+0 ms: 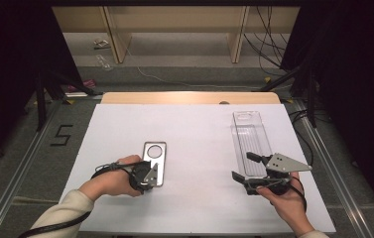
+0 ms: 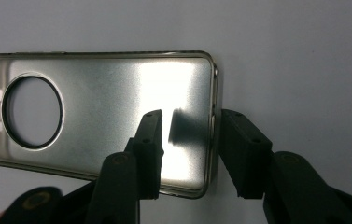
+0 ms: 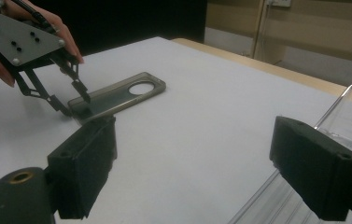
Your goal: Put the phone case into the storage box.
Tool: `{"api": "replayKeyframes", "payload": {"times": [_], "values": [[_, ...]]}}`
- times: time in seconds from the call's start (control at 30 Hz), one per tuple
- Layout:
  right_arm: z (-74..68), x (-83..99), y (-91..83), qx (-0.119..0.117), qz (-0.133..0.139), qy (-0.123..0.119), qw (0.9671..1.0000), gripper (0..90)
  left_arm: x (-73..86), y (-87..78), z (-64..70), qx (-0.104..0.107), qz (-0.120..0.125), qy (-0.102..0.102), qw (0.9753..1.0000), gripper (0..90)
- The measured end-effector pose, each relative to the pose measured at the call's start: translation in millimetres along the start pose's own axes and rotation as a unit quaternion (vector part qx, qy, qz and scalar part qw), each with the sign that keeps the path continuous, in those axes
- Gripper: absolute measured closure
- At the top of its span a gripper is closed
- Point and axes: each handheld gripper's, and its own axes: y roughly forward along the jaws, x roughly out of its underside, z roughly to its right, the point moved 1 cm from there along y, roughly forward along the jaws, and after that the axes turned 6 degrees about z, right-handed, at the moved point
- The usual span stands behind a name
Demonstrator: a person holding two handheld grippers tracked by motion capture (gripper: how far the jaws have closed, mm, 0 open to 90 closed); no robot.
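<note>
Jaws of the left gripper stand partly open, straddling the near short edge of the phone case: one inside the shell, one outside, neither clearly pressing. Case lies flat, open side up, left of centre on the white surface. Right gripper wide open, holding nothing, beside the clear tray. Judgement: close squarely on the rim wall, not the corner; lift level to avoid slip.
</note>
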Motion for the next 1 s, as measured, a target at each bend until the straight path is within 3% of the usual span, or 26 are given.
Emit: {"api": "replayKeyframes", "payload": {"times": [0.57, 1.0], "values": [[0.0, 0.1, 0.4, -0.001, 0.001, 0.000, 1.0000, 15.8, -1.5, 2.4, 2.3, 0.017, 0.000, 0.011, 0.9998, 75.1], [0.5, 0.0, -0.1, -0.001, 0.001, 0.000, 1.0000, 15.8, -3.2, 3.3, 2.3, 0.023, -0.004, 0.013, 0.9996, 79.4]]}}
